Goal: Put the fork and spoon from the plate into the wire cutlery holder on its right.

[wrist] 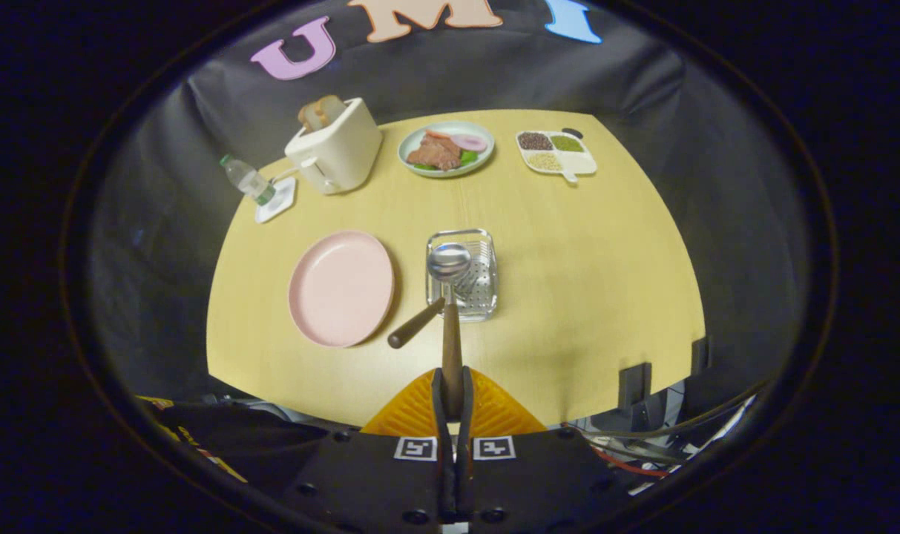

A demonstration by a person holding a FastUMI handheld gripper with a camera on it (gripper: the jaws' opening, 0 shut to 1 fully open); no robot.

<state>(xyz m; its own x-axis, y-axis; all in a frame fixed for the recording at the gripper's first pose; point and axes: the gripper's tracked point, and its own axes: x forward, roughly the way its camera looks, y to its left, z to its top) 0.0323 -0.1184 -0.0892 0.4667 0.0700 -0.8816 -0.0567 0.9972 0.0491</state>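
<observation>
Tongs (452, 393): clamping together on the spoon's brown handle.
Spoon (450, 297): standing up from the tongs, its bowl hanging over the holder.
Fork (438, 308): lying tines-down in the holder, its handle leaning out toward the plate.
Holder (487, 297): sitting just right of the plate.
Plate (341, 288): sitting bare on the surface (583, 282).
Toaster (336, 146): standing far beyond, holding bread.

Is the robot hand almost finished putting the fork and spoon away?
Nearly. The pink plate is bare, and the fork already lies in the wire cutlery holder, its handle sticking out toward the plate. The gripper is shut on the spoon, bowl held over the holder. Left: lower it in and let go.
</observation>
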